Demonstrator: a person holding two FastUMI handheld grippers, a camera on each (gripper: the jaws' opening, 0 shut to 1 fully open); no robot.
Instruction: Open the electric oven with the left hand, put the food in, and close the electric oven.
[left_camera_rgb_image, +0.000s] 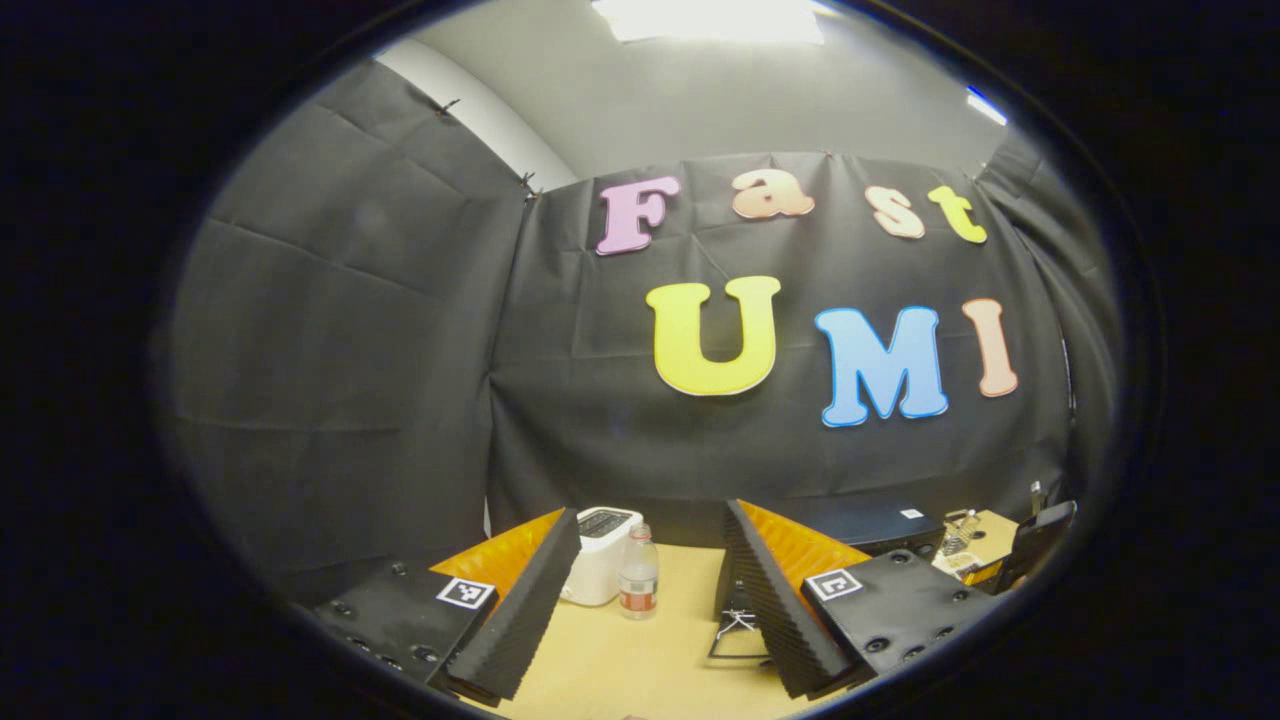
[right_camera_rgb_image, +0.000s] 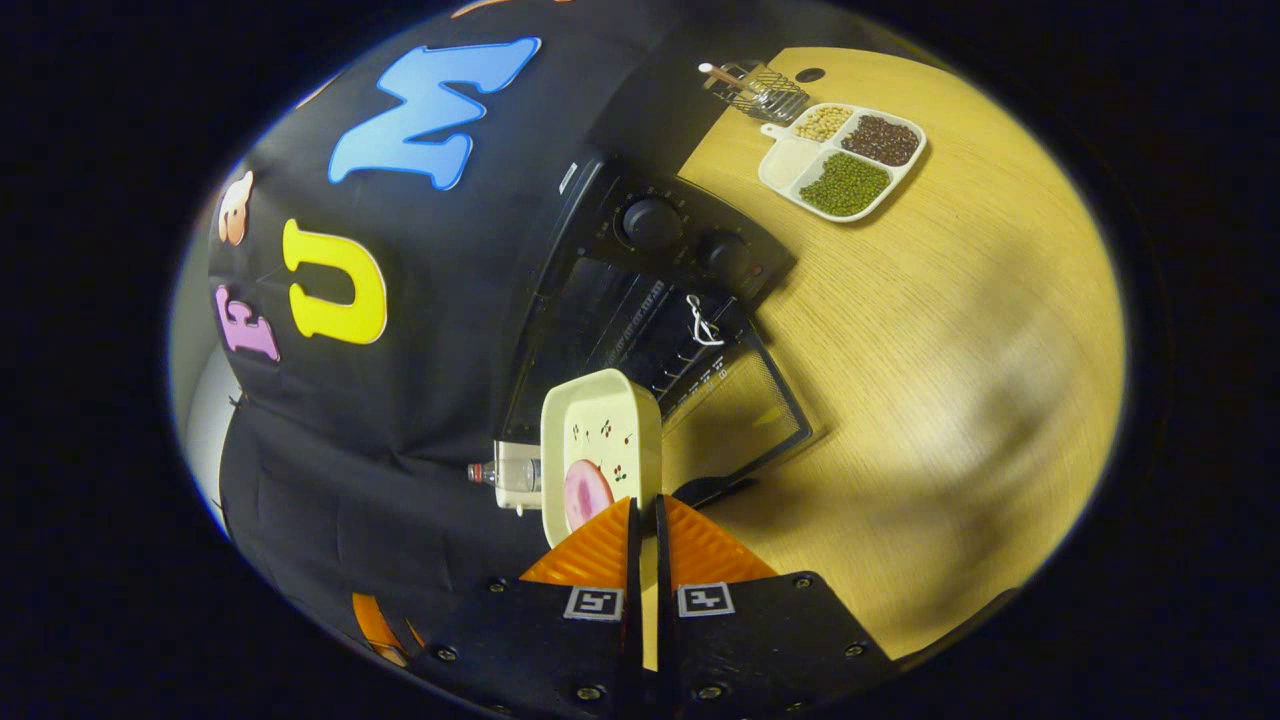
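Note:
The black electric oven (right_camera_rgb_image: 640, 290) stands on the wooden table with its glass door (right_camera_rgb_image: 735, 410) folded down open and a wire loop on the door's edge. My right gripper (right_camera_rgb_image: 646, 503) is shut on the rim of a cream tray (right_camera_rgb_image: 600, 430) carrying a pink piece of food (right_camera_rgb_image: 586, 492), held in the air in front of the oven's opening. My left gripper (left_camera_rgb_image: 652, 515) is open and holds nothing, raised above the table and facing the booth wall. The oven (left_camera_rgb_image: 870, 525) lies to its right, with the open door (left_camera_rgb_image: 740, 640) just behind its right finger.
A white toaster (left_camera_rgb_image: 603, 555) and a small plastic bottle (left_camera_rgb_image: 639, 572) stand ahead of the left gripper. Beyond the oven a divided white dish of beans (right_camera_rgb_image: 845, 160) and a wire basket (right_camera_rgb_image: 760, 90) sit on the table (right_camera_rgb_image: 950, 350).

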